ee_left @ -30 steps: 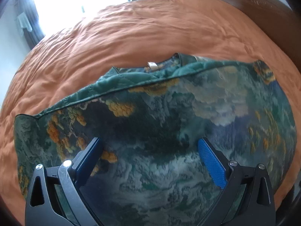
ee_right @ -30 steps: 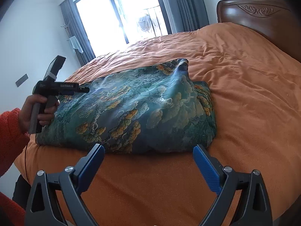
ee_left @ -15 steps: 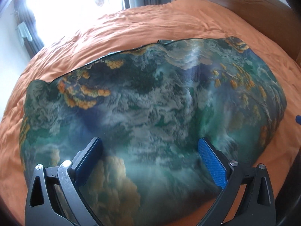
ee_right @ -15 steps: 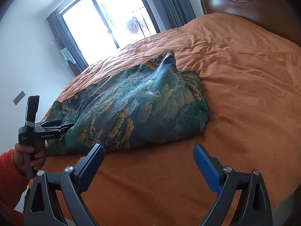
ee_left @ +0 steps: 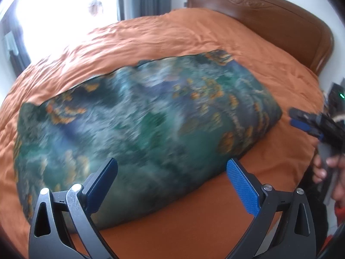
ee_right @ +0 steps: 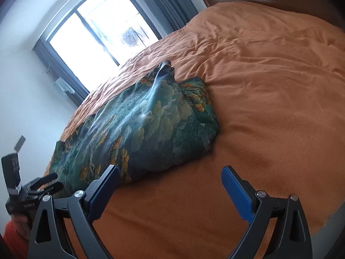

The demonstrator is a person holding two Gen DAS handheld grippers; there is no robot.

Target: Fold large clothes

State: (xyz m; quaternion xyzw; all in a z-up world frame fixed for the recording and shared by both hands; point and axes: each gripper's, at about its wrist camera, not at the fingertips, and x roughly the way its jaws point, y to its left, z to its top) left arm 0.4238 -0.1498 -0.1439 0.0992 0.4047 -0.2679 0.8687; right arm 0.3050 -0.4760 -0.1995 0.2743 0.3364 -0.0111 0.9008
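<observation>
- On the orange quilt (ee_right: 269, 90), the garment (ee_right: 138, 125) was seen as a folded green-and-orange bundle, lying between the window (ee_right: 97, 36) side and the near edge of the bed, well short of the headboard (ee_left: 269, 19).
- Its long axis was judged to run across both views, from the window-side end to the headboard-side end, roughly parallel to the near edge of the quilt.
- The left gripper (ee_left: 172, 185) was held with its fingers wide apart and nothing between them; the garment's near edge lay just ahead of and under the gap, so this tool was taken to be the nearer one.
- The right gripper (ee_right: 170, 185) was likewise spread wide and empty; the garment lay ahead and to its left, with bare quilt under the fingers.
- In the left view the right gripper showed just beyond the garment's headboard-side end, apart from the cloth; there its blue pads looked close together, though its own camera showed them spread.
- In the right view the left gripper appeared at the garment's opposite end, close to the cloth; touch could not be told.
- The next fold was judged to turn on the two short ends being taken, one by each tool, across that long axis.
</observation>
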